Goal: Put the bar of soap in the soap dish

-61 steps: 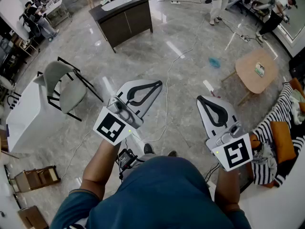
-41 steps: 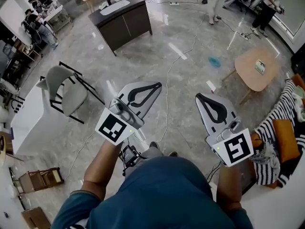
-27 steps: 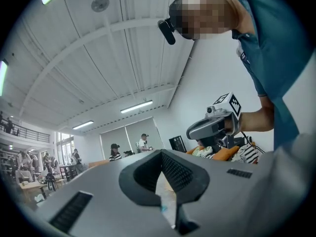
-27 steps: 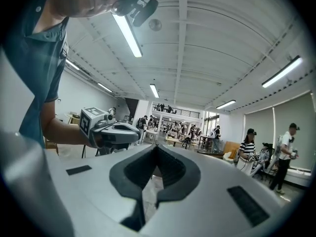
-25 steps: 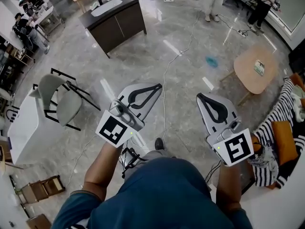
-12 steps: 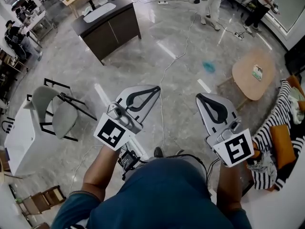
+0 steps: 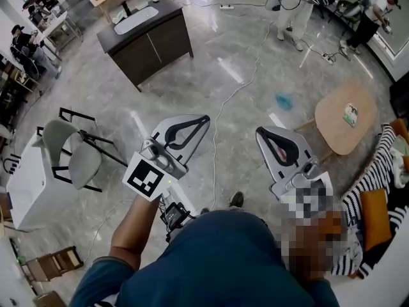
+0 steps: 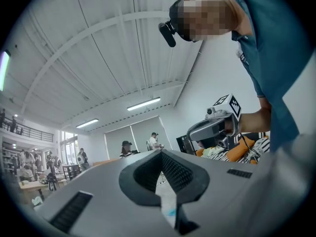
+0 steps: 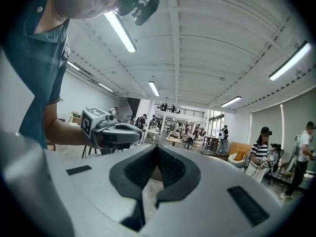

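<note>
jaws shut and empty on both the left gripper and right gripper, held level over the floor. no soap or dish shows in any view. best find them first, step clear of the cable, then open up.

- Grey marble floor fills the frame.
- Dark cabinet, upper left.
- Grey chair, left edge.
- Round wooden table, right.
- White cable, centre.
</note>
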Demonstrator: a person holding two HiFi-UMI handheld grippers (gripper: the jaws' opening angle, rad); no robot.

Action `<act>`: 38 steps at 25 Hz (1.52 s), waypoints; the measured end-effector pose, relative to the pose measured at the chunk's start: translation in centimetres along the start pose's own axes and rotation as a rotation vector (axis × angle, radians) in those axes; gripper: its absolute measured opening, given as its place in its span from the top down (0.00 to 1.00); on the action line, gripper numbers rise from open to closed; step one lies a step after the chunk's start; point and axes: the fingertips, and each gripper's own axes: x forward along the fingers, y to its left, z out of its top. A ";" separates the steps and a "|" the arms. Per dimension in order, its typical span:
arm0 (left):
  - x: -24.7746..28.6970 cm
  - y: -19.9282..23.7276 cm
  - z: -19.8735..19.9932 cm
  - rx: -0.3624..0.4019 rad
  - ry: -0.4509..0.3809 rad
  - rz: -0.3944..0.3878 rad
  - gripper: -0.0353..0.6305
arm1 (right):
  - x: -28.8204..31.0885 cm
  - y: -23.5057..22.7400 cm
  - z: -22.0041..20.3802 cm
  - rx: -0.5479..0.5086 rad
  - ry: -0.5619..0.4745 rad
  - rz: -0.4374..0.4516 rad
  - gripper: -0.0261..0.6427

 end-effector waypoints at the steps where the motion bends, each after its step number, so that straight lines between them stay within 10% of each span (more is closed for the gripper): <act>1: 0.8 0.5 -0.2 0.001 0.006 0.013 0.94 | 0.3 -0.9 -0.1 -0.003 -0.007 0.011 0.94; 11: 6.0 4.1 -1.2 0.013 0.041 0.119 0.94 | 3.2 -7.4 -1.5 0.013 -0.018 0.122 0.94; 38: 9.1 25.0 -9.0 -0.007 0.030 0.090 0.94 | 24.6 -15.8 -2.3 -0.035 -0.008 0.099 0.94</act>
